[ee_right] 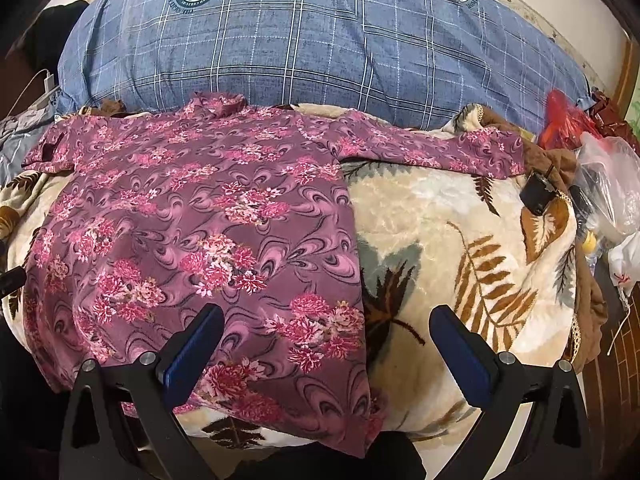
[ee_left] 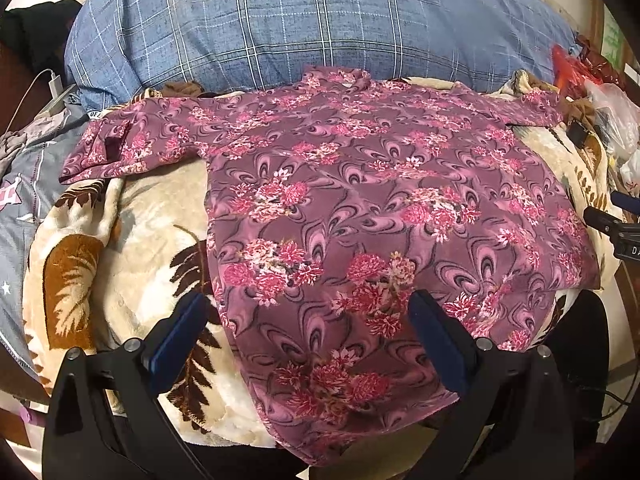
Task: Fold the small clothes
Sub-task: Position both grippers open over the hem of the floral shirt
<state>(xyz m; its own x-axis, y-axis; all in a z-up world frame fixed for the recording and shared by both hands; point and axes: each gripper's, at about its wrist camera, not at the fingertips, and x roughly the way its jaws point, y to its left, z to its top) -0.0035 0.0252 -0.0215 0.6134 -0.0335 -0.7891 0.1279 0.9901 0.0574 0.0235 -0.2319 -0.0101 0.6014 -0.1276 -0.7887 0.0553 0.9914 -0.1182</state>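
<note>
While both jaws gape wide, left gripper and right gripper grasp nothing above the floral shirt (hem cut off at bottom of frame).

Both wrist cams looking forward, down over near hem of floral shirt; left one sitting further left; both sharing shirt, blue pillow.

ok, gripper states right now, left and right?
Left gripper: jaws open, holding nothing, over the floral shirt.
Right gripper: jaws open, holding nothing, over the shirt's right edge.
</note>
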